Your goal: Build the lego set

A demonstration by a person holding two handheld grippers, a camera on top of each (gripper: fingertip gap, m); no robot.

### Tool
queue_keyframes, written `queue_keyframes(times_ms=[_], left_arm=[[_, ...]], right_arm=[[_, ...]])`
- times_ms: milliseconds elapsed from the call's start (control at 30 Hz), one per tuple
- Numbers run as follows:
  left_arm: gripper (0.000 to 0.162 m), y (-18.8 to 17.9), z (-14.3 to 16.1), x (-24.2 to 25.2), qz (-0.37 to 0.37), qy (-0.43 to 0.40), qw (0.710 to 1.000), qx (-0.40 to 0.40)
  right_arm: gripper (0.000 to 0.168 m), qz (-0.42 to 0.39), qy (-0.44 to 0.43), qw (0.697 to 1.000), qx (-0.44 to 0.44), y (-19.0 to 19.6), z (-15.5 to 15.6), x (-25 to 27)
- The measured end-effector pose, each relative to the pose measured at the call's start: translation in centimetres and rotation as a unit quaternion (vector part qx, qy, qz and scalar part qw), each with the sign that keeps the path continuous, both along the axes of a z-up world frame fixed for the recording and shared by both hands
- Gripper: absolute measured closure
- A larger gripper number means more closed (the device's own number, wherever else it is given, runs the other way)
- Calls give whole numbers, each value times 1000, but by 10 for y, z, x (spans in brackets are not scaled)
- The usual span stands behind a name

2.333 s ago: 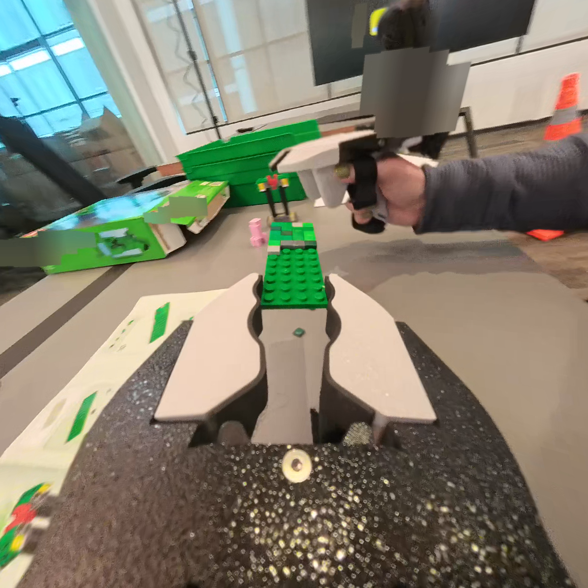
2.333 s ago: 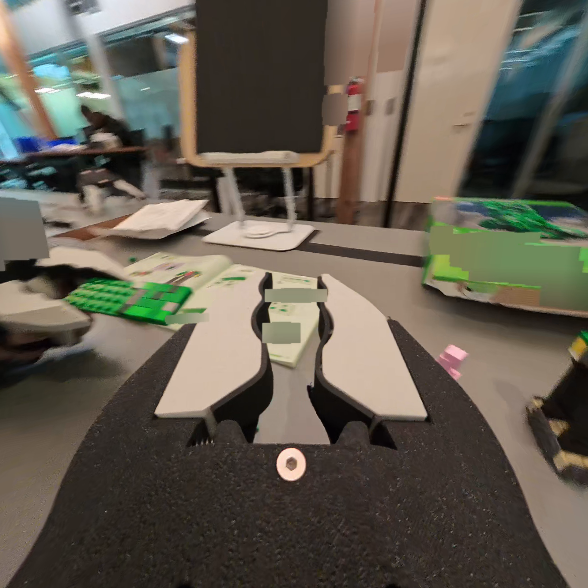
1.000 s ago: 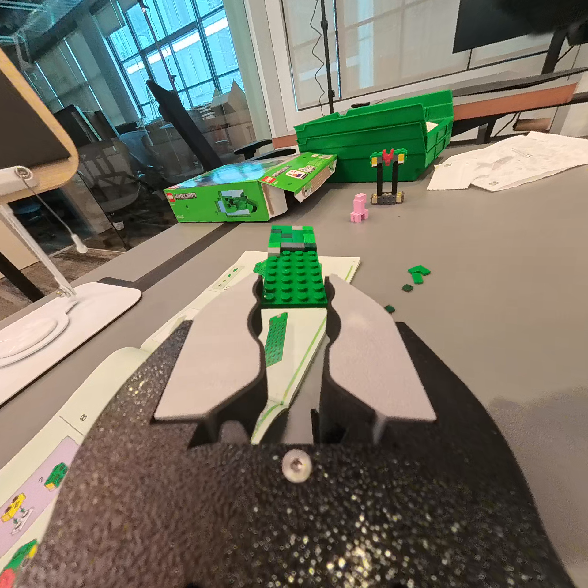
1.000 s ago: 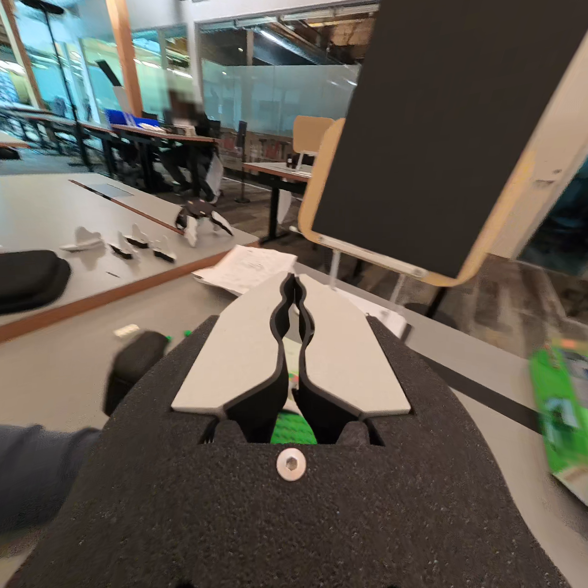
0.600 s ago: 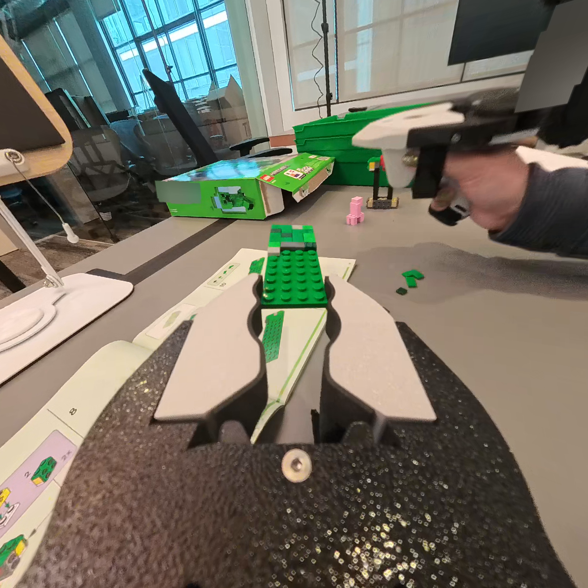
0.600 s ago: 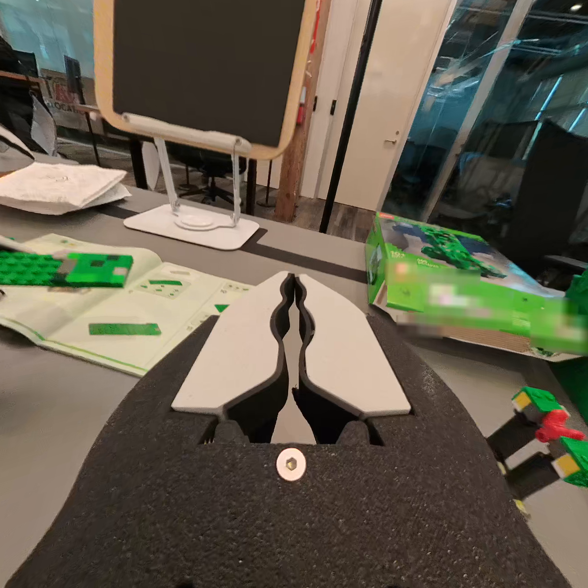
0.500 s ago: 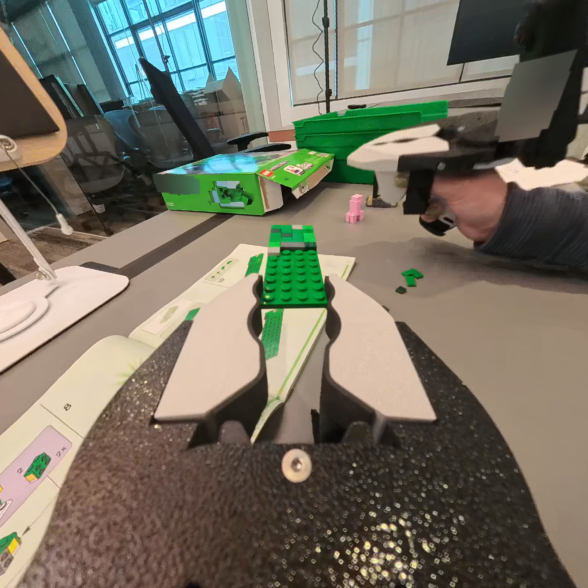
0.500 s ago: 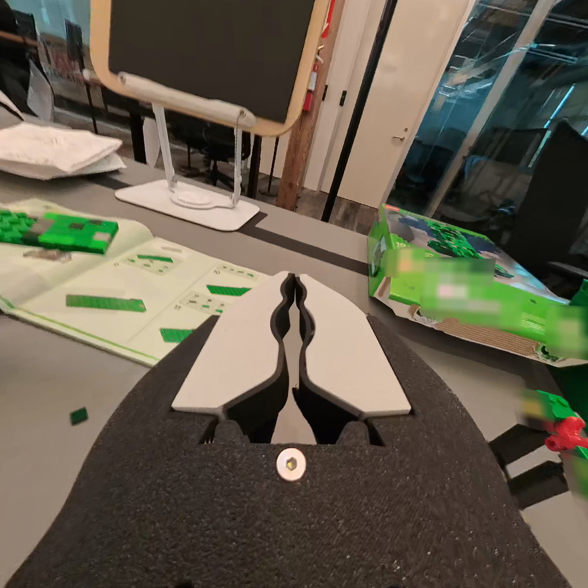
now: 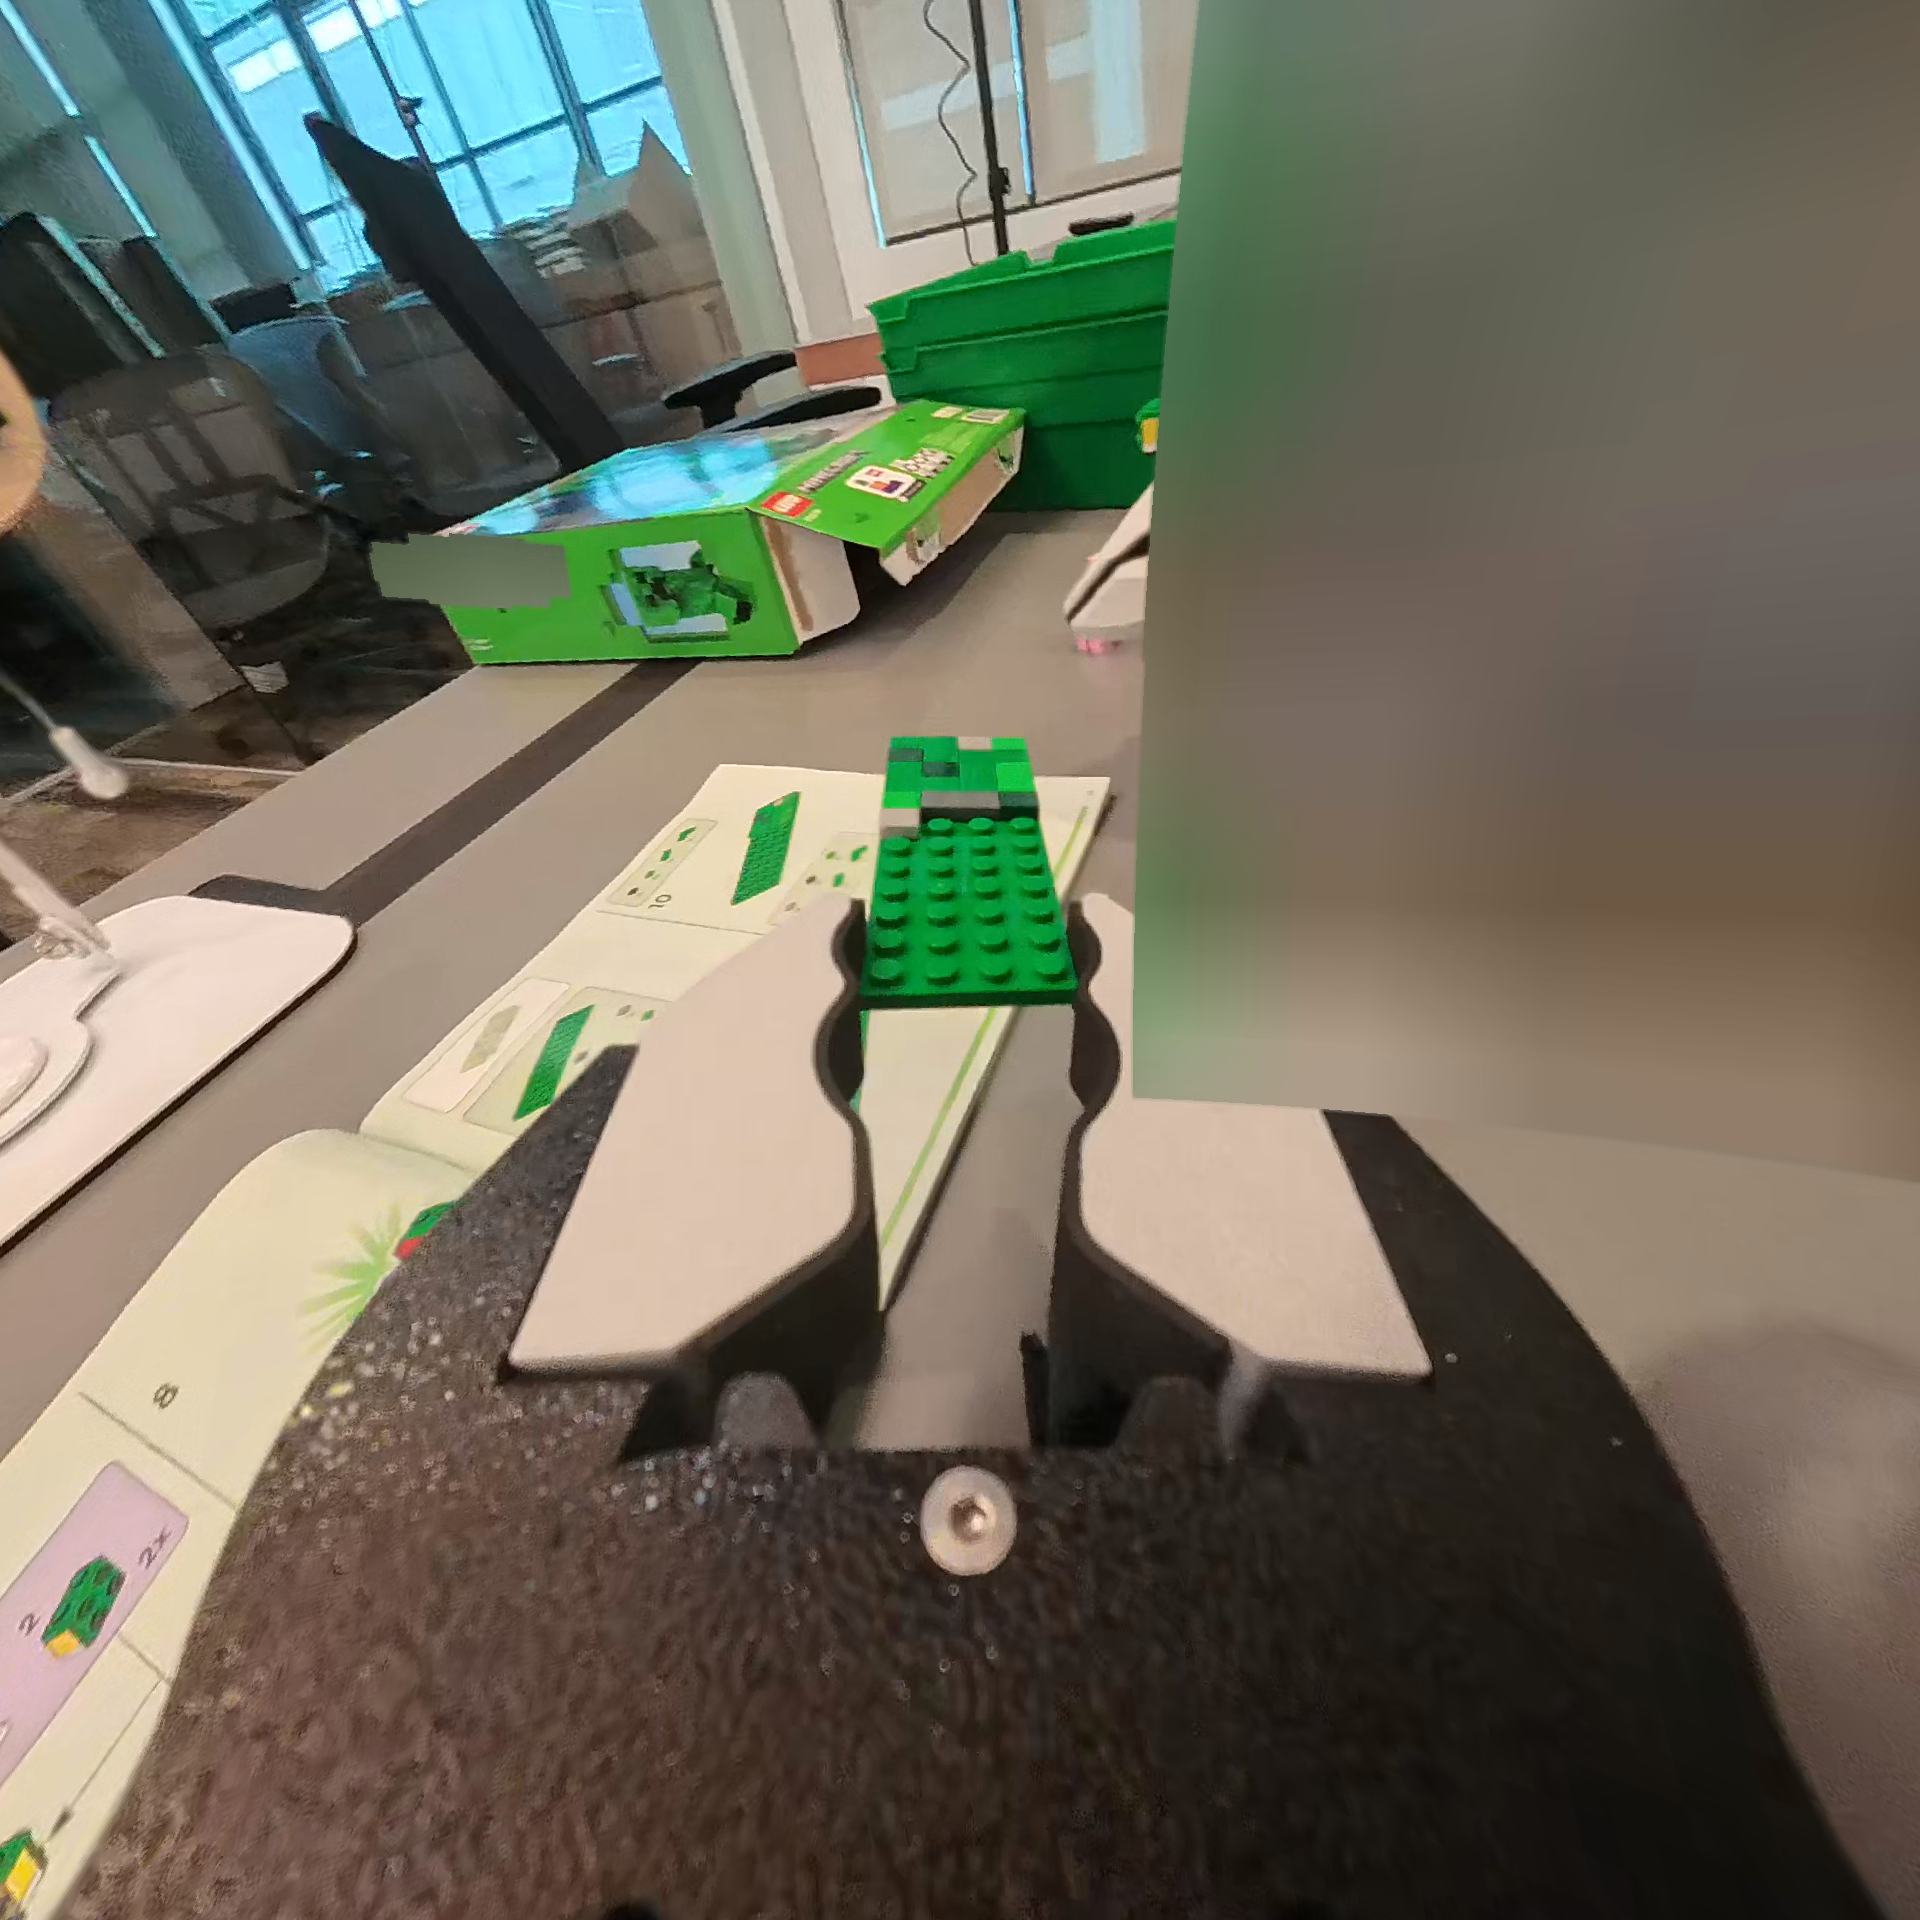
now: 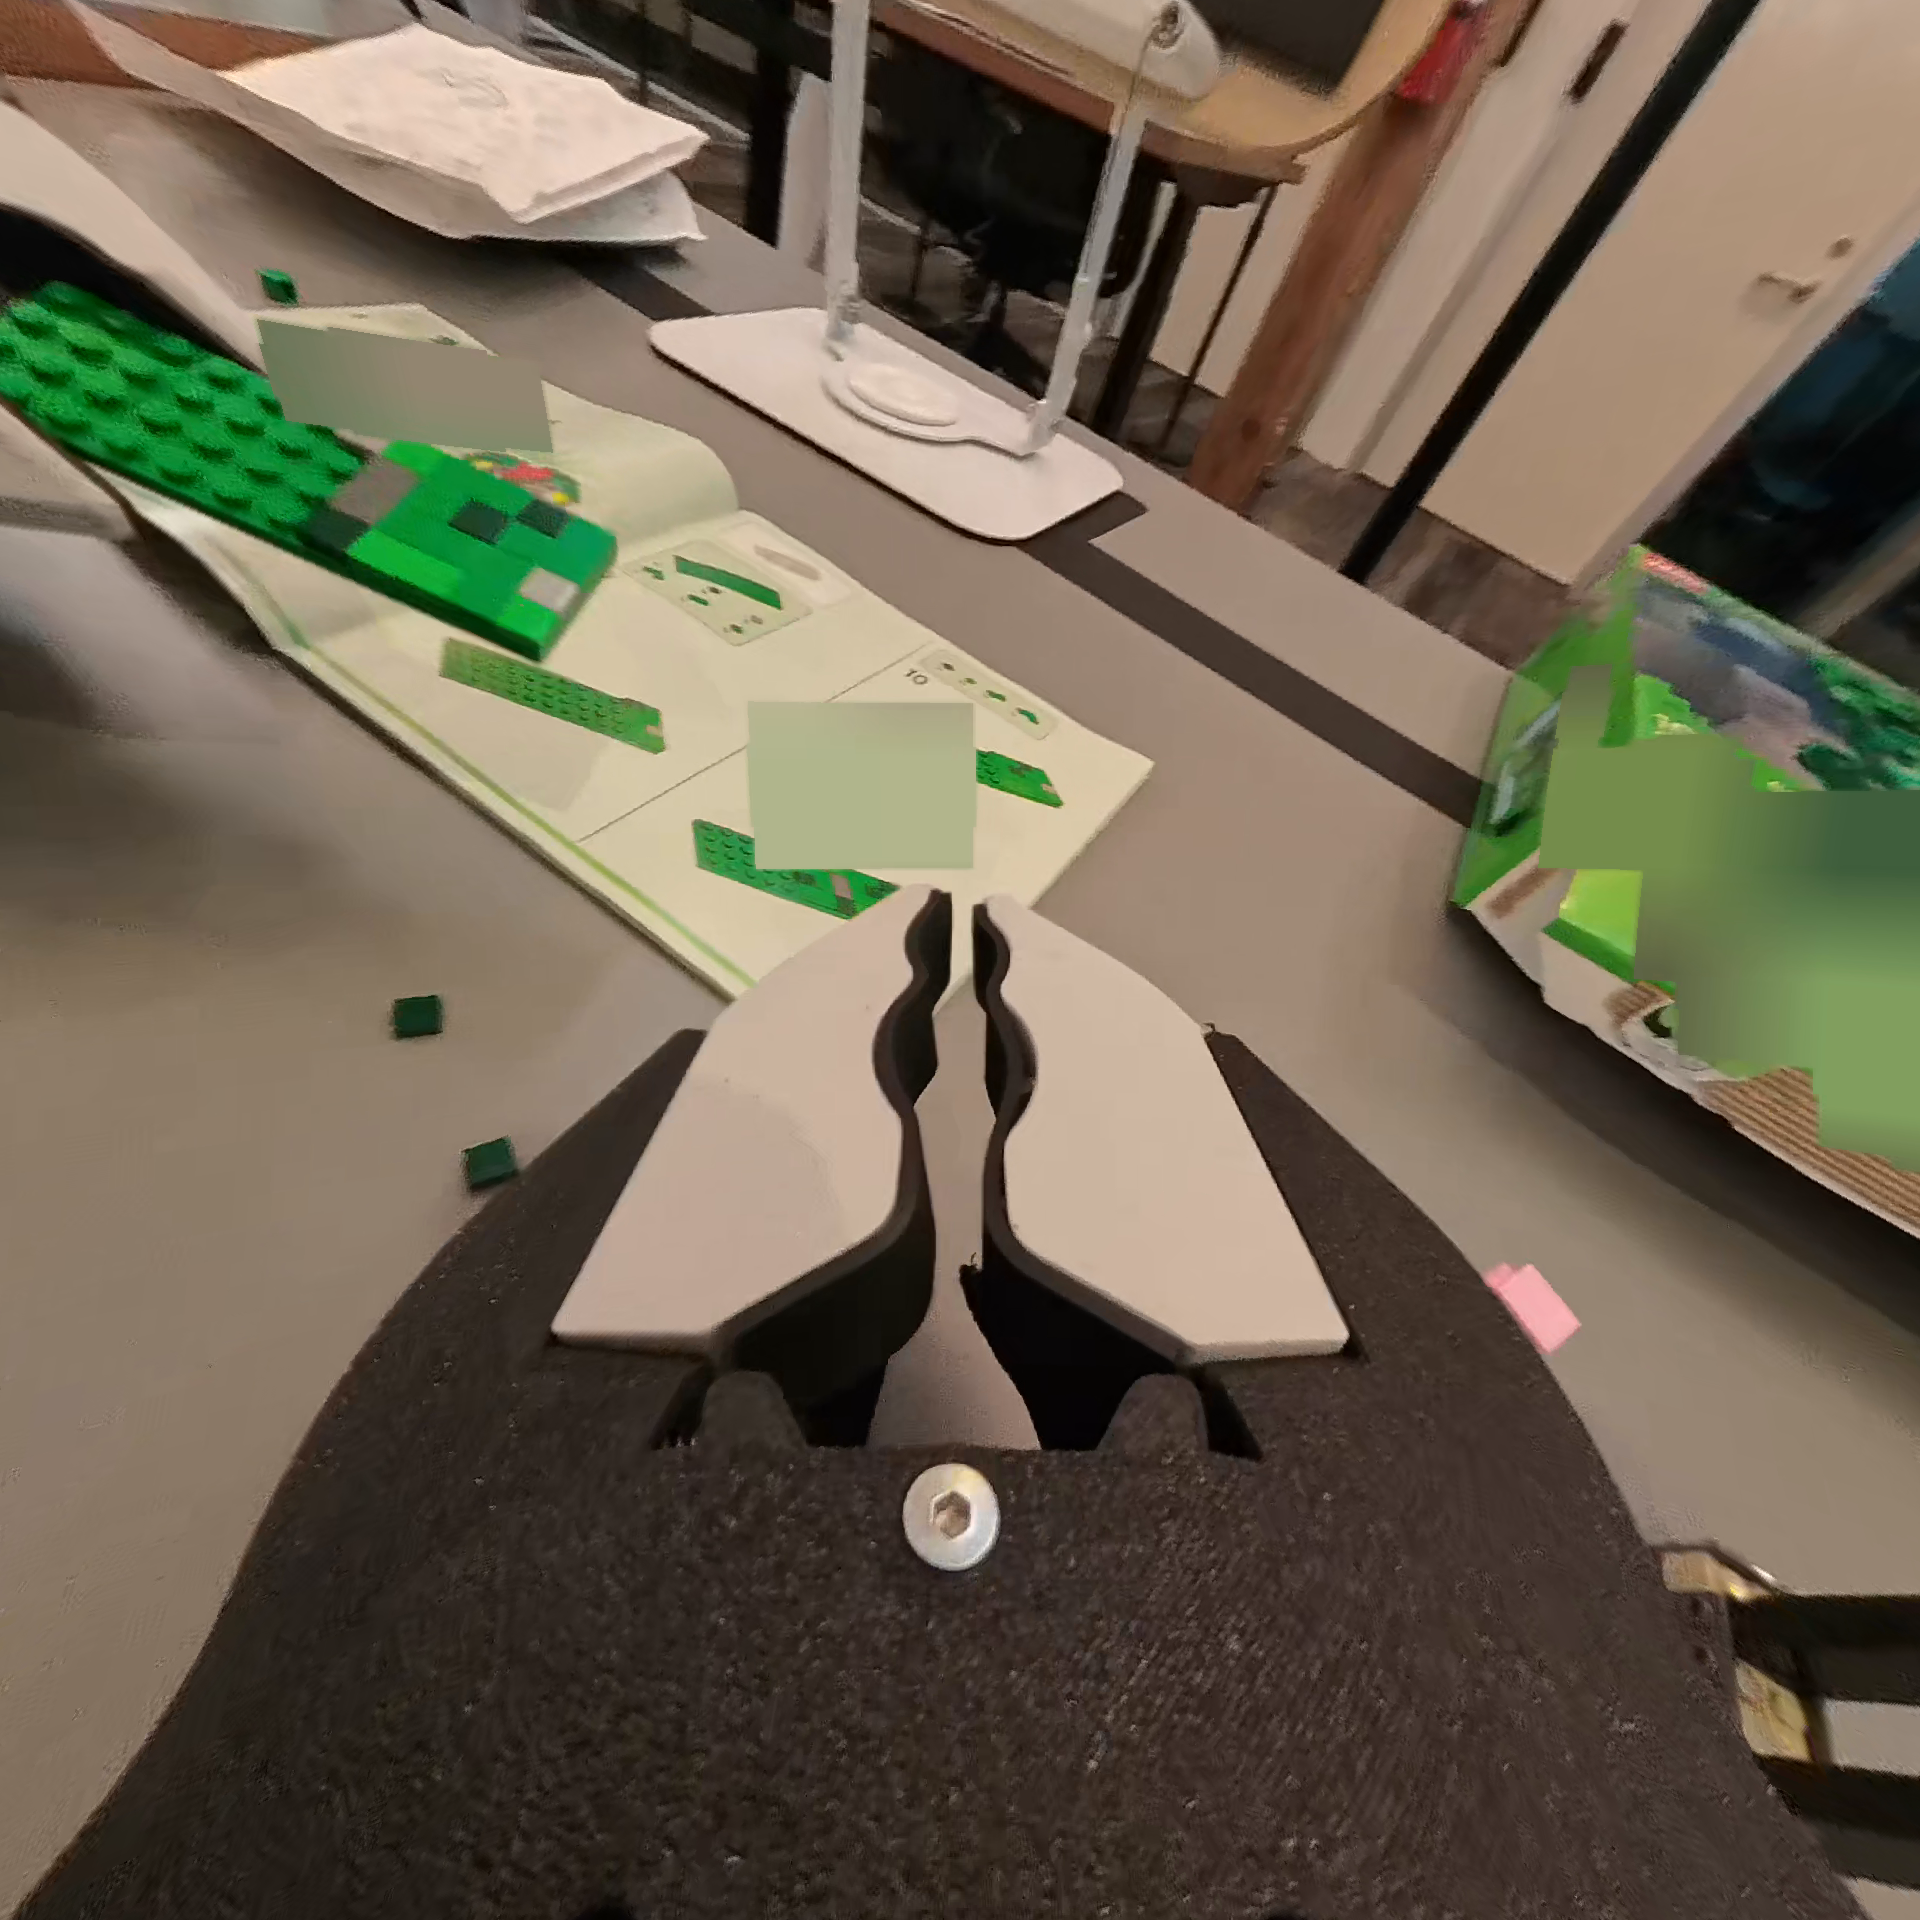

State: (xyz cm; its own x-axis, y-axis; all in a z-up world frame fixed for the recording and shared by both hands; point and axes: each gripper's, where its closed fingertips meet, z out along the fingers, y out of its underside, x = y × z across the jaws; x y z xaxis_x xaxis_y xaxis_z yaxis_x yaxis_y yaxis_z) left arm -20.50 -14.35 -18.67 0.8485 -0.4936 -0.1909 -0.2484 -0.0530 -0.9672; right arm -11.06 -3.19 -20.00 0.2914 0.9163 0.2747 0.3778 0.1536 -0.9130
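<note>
Left tool [image 9: 966, 935]: pinched green plate [image 9: 966, 914] level
Right tool [image 10: 961, 914]: nearly closed, empty
Advice: lower onto tile [image 10: 418, 1016], spread first

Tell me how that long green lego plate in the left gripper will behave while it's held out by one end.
The green plate looks thin yet stiff: it juts past the left gripper without sagging. The tiled block at its far end probably makes it tip-heavy, so it may pivot in the grip if pressed there. Its smooth plastic edges could slip between the fingers.
</note>
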Motion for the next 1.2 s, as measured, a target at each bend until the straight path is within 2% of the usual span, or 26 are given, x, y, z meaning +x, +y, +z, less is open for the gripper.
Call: queue_keyframes(times_ms=[233,367,700,900,1000,1100,1200], left_arm=[[126,-6,-8,18,-44,32,998,-10],[126,-6,-9,19,-48,34,998,-12],[126,-6,-12,20,-48,41,998,-19],[126,-2,-9,11,-21,25,999,-22],[126,-2,-9,11,-20,24,999,-21],[126,-2,-8,11,-21,22,999,-21],[126,-2,-8,11,-23,18,999,-22]], right_arm=[[163,-9,-5,1000,26,6,-1,9],[165,-34,4,997,69,11,2,11],[168,-31,4,997,73,10,2,11],[158,63,-28,997,-28,-15,-8,13],[156,78,-52,994,-59,-29,-12,23],[152,79,-113,983,-117,-49,-30,37],[153,75,-137,979,-132,-65,-41,42]])
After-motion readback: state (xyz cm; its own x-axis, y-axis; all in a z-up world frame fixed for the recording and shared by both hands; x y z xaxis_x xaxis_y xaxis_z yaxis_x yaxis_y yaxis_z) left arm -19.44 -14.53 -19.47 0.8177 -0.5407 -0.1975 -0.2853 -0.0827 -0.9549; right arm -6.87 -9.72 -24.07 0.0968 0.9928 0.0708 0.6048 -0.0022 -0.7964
